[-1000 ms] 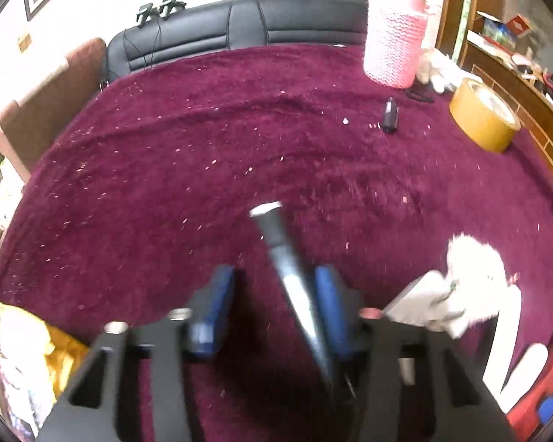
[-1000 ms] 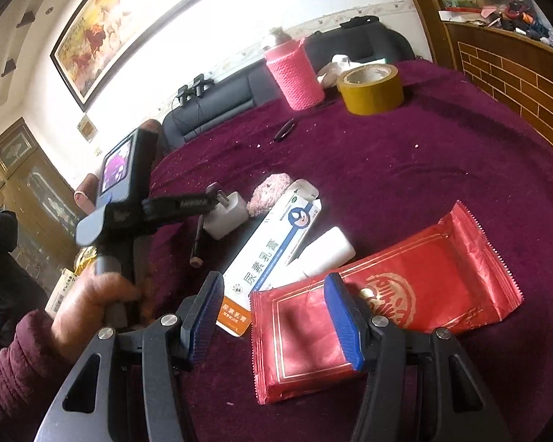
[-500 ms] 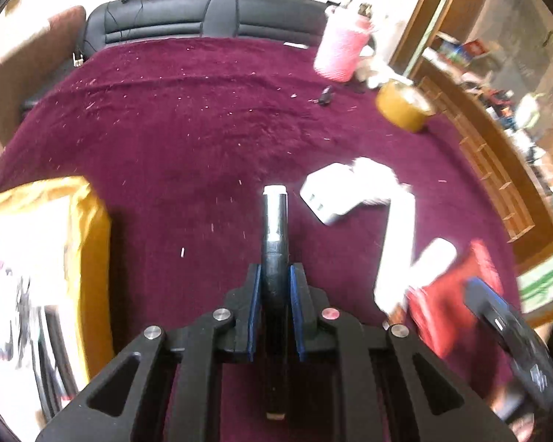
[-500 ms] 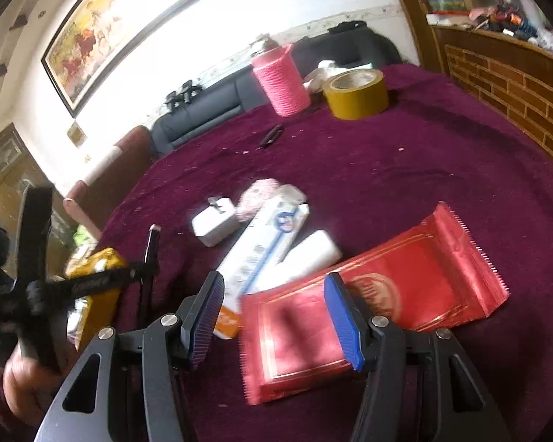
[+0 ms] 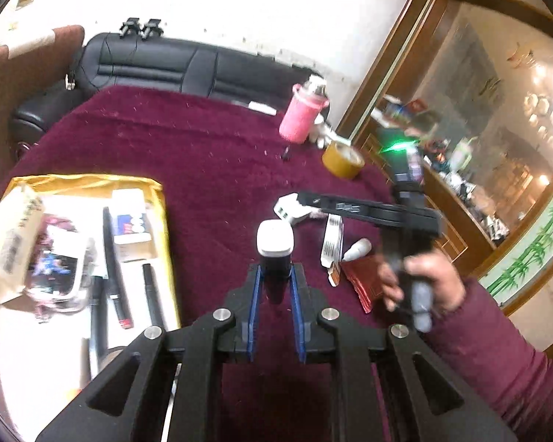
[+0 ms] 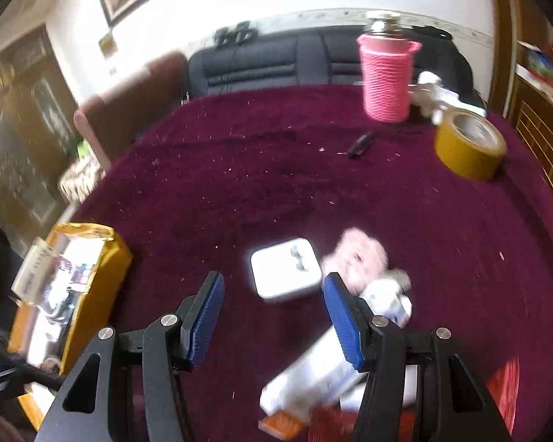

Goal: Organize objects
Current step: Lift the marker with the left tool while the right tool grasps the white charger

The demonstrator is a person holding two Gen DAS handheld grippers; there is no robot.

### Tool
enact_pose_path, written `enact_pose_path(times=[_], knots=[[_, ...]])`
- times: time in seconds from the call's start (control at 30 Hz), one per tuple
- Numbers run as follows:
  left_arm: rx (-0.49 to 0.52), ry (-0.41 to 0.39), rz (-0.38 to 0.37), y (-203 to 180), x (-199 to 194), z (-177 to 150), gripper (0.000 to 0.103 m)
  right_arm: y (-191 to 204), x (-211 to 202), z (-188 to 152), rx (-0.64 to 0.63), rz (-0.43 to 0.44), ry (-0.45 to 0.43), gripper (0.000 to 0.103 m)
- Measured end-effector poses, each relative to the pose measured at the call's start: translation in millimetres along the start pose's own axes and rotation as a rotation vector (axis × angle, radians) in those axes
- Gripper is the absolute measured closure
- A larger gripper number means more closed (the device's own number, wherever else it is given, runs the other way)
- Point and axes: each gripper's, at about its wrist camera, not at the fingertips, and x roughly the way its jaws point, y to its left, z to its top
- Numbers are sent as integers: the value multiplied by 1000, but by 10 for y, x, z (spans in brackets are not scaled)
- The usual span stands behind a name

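My left gripper [image 5: 274, 287] is shut on a dark pen [image 5: 275, 258] whose pale end points away from me, held above the maroon cloth. To its left lies a yellow open box [image 5: 88, 183] with pens, cards and packets inside. My right gripper [image 6: 272, 291] stands open over the cloth. A white charger [image 6: 285, 272] shows between its fingertips, untouched. Beside the charger are a pink fluffy thing [image 6: 357, 254], a long white carton [image 6: 313, 372] and a red packet [image 6: 501, 386]. A hand [image 5: 427, 280] in a maroon sleeve holds the right gripper in the left wrist view.
A pink-wrapped bottle [image 6: 387, 77], a yellow tape roll [image 6: 468, 145] and a small black object [image 6: 361, 145] stand at the far side of the cloth. A black sofa [image 5: 188, 66] lies beyond. A wooden ledge [image 5: 446, 199] runs along the right edge.
My left gripper closed on the pen, lifted it and swung left toward the yellow box. My right gripper moved from over the red packet to over the white charger.
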Motion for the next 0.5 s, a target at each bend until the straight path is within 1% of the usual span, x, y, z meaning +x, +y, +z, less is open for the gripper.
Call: enact_pose_path(times=[0.1,0.2,0.23,0.3,0.37,0.43,0.5], knots=[[-26,-31,-13,163,-197,-15,88,66,230,84,-44,-15,50,42],[-40,-59,-13,305,-391,-32,88,130,444,97,-107,-65,100,41],[-44,-68,-7,358,-455,-40,88,160,474,103,-136,-104,91,41],[-54,-80,-2,455,-565,-67,88,152,519,120,-148,-138,92,43],[-66,-91,12,561,-684,-106,88,115,535,153,-132,-153,93,48],[-83,-103,24,666,-802,-145,88,111,578,182,-151,-170,100,47],[-96,-110,59,745,-913,-197,88,103,600,220,-142,-177,100,47]])
